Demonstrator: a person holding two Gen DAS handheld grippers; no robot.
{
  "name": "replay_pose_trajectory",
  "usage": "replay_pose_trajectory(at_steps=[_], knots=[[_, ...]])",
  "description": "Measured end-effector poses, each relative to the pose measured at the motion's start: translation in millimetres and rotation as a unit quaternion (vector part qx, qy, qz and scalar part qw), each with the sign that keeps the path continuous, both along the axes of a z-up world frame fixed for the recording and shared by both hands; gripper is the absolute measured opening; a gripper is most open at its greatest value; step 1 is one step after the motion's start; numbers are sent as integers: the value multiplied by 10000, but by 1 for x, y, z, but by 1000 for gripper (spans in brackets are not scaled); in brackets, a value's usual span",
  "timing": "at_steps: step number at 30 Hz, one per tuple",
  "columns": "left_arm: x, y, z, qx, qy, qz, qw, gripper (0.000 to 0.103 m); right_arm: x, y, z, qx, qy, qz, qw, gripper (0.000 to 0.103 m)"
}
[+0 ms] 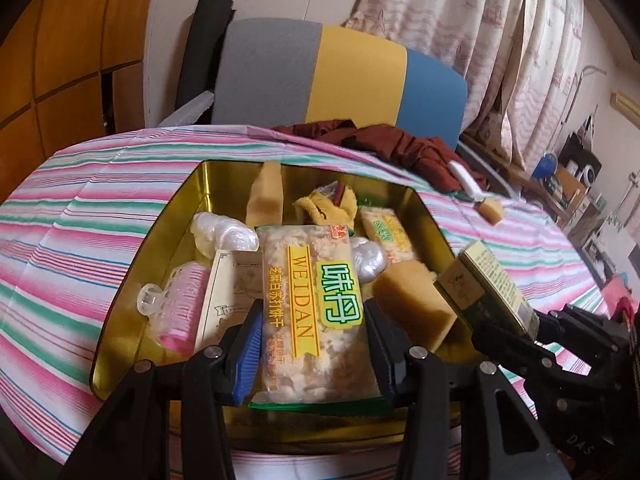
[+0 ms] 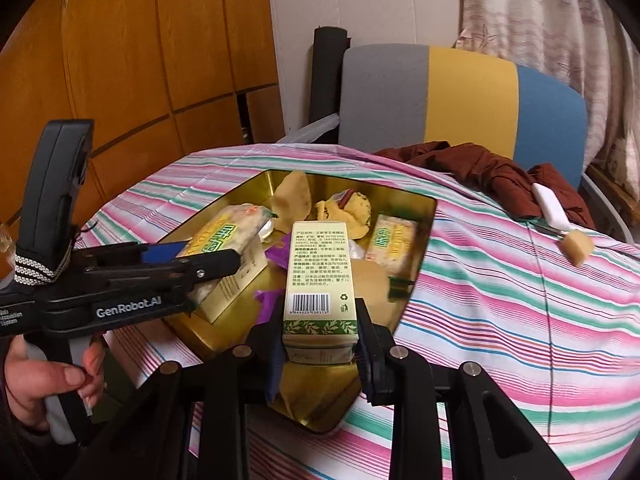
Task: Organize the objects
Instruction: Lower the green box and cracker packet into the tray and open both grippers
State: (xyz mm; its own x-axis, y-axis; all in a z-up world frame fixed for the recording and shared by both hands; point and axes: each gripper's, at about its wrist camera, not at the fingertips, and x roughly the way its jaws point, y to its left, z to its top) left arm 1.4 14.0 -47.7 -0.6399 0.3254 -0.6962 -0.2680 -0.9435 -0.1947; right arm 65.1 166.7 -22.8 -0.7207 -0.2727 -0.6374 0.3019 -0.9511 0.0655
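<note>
A gold tin tray on the striped tablecloth holds several items: snack packs, sponges, a pink hair roller, pearly shells and a cream box. My left gripper is shut on a WEIDAN cracker pack and holds it over the tray; it also shows in the right wrist view. My right gripper is shut on a green and cream carton, held above the tray's near right side; the carton shows in the left wrist view.
A small sponge and a white-handled tool lie on the striped cloth right of the tray. A dark red garment lies at the table's far edge. A grey, yellow and blue chair stands behind.
</note>
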Motion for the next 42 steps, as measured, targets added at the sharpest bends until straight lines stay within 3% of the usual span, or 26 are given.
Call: replay_pose_trajectory(at_steps=[2, 4, 7, 14, 21, 37, 42], knots=[[-3, 2, -3, -52, -90, -50, 9999, 48, -7, -3, -4, -9, -107, -22, 9999, 31], [-2, 3, -1, -73, -116, -24, 9999, 48, -14, -5, -7, -76, -218, -103, 9997, 53], [5, -2, 4, 162, -37, -1, 9999, 52, -10, 0, -5, -309, -175, -152, 9993, 72], [8, -16, 9, 280, 51, 410, 9988, 52, -4, 12, -3, -348, -64, -401, 9986, 72], [6, -21, 6, 431, -145, 609, 9971, 52, -5, 28, -7, -555, -142, -630, 9964, 73], [4, 30, 19, 366, -265, 15, 9990, 52, -10, 84, -8, -749, -139, -1364, 9877, 75], [-4, 53, 23, 302, -338, -168, 9988, 52, -20, 114, -14, -706, -288, -1635, 9836, 83]])
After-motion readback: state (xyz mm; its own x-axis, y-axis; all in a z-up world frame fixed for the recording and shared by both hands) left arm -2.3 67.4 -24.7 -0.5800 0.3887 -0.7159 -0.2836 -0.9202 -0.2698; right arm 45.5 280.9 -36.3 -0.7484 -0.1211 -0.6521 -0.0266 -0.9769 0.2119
